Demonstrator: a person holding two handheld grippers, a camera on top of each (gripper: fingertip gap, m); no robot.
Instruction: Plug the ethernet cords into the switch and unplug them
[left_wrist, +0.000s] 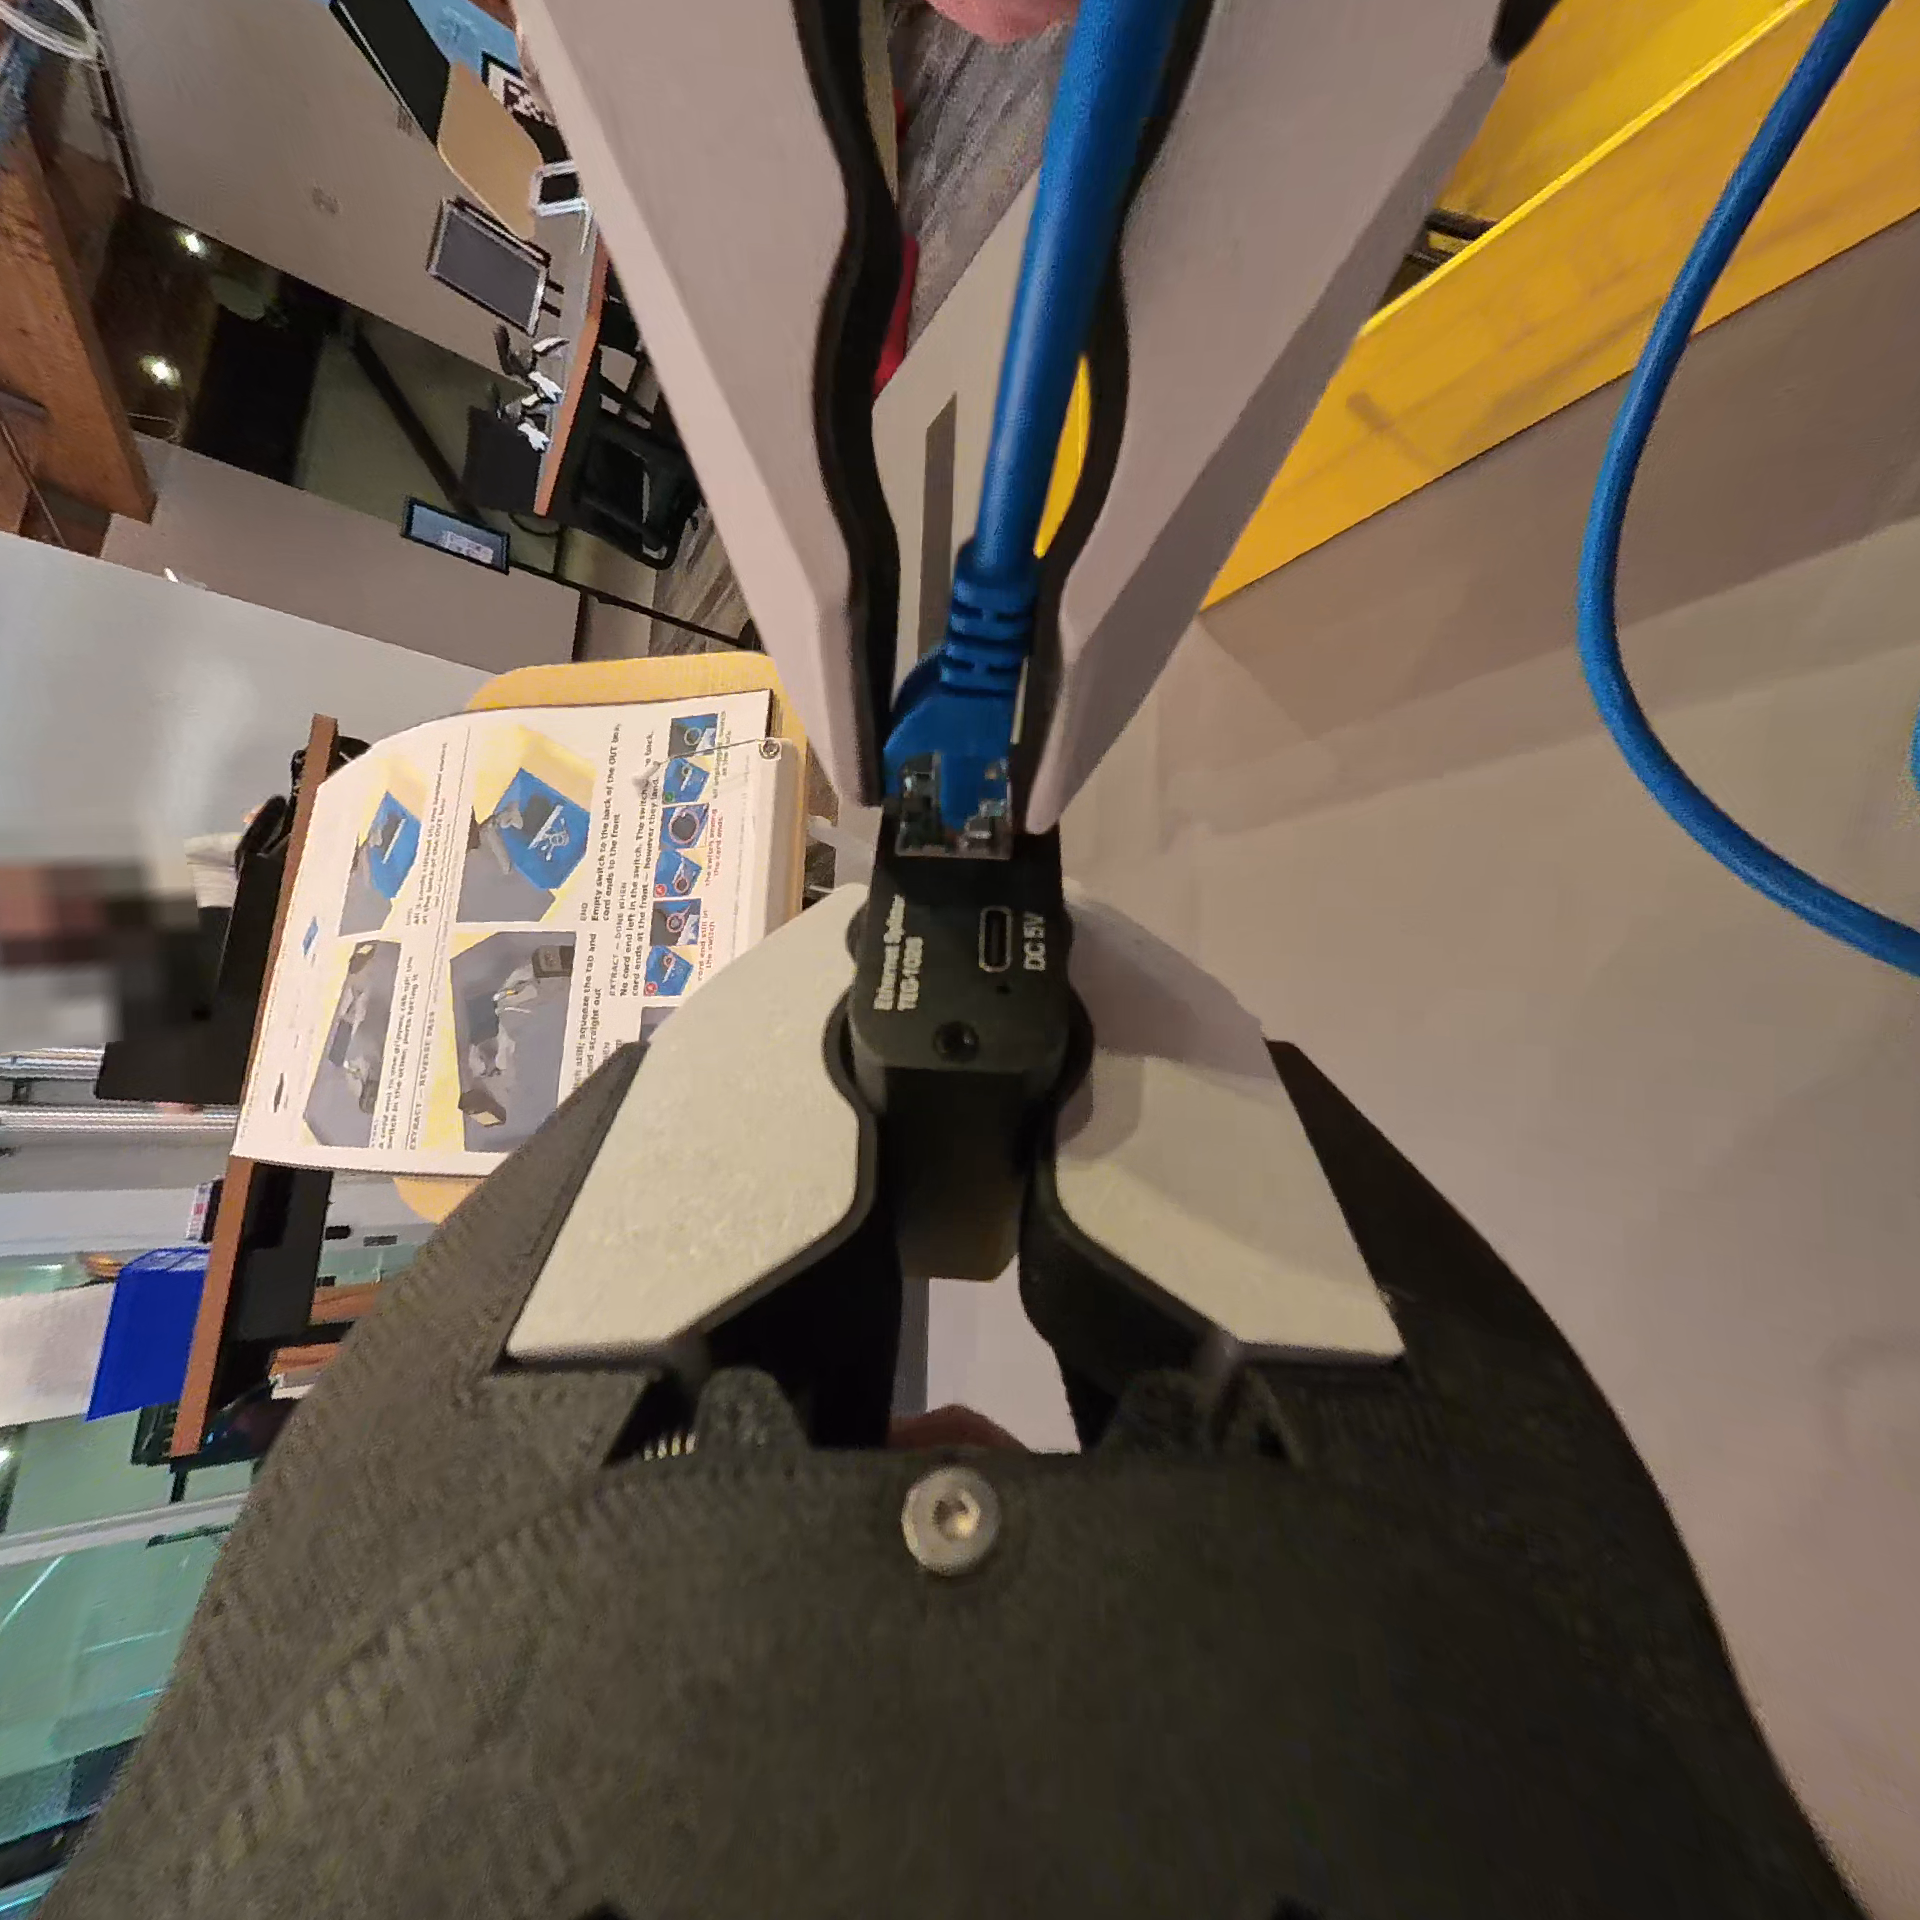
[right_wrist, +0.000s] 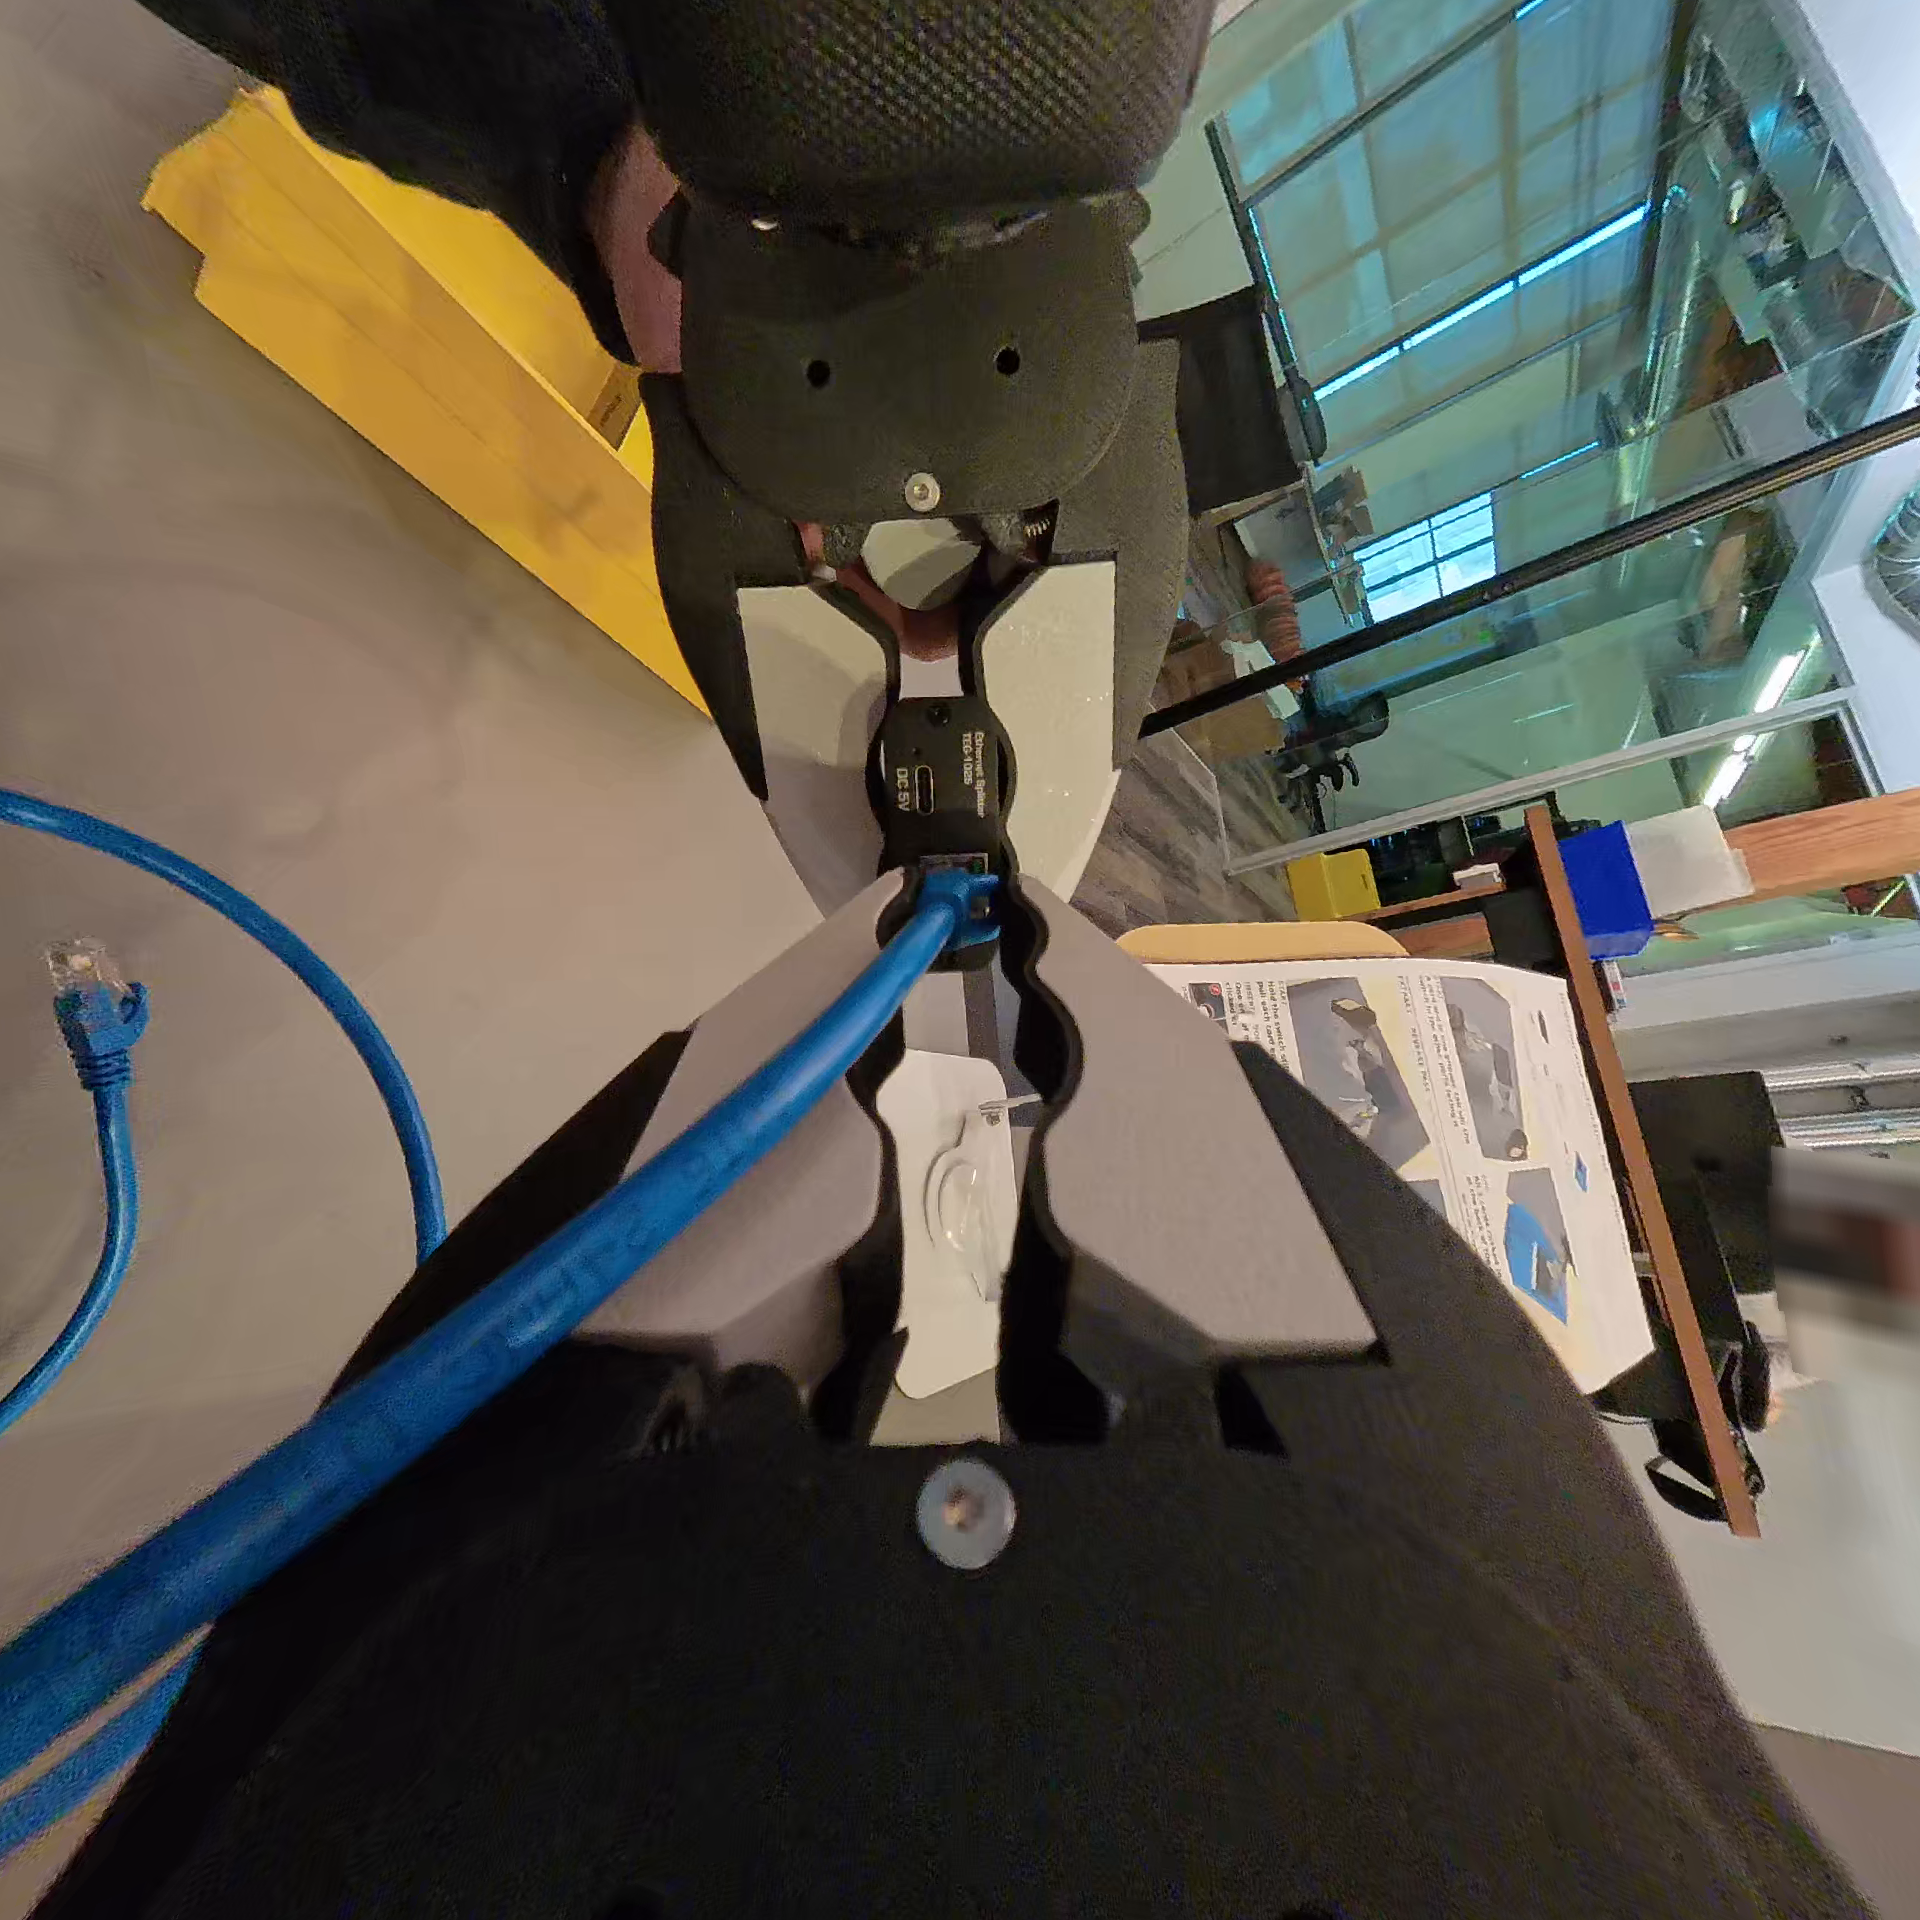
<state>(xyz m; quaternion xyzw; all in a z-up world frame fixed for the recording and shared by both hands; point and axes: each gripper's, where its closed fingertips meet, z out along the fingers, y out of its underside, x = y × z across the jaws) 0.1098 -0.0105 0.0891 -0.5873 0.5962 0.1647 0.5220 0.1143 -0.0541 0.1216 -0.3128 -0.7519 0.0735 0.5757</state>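
A small black switch (left_wrist: 935, 1049) is clamped in my left gripper (left_wrist: 961, 987), which is shut on its body. My right gripper (left_wrist: 951, 800) comes in from the top of the left wrist view, shut on the blue ethernet plug (left_wrist: 961, 707). The plug's clear tip sits in the switch's port. In the right wrist view my right gripper (right_wrist: 961, 914) holds the same plug (right_wrist: 961, 899) against the switch (right_wrist: 940, 790), which the left gripper (right_wrist: 940, 769) holds opposite. The blue cord (right_wrist: 623, 1195) trails back over my right finger. A second, free plug (right_wrist: 99, 997) lies on the grey table (right_wrist: 312, 727).
A yellow bin (right_wrist: 416, 343) stands on the table beside the grippers; it also shows in the left wrist view (left_wrist: 1558, 312). A loop of blue cord (left_wrist: 1621, 623) lies on the table. A printed instruction sheet (right_wrist: 1455, 1122) is propped on a board past the table edge. The tips of one gripper are about 5 centimetres away from the tips of the other.
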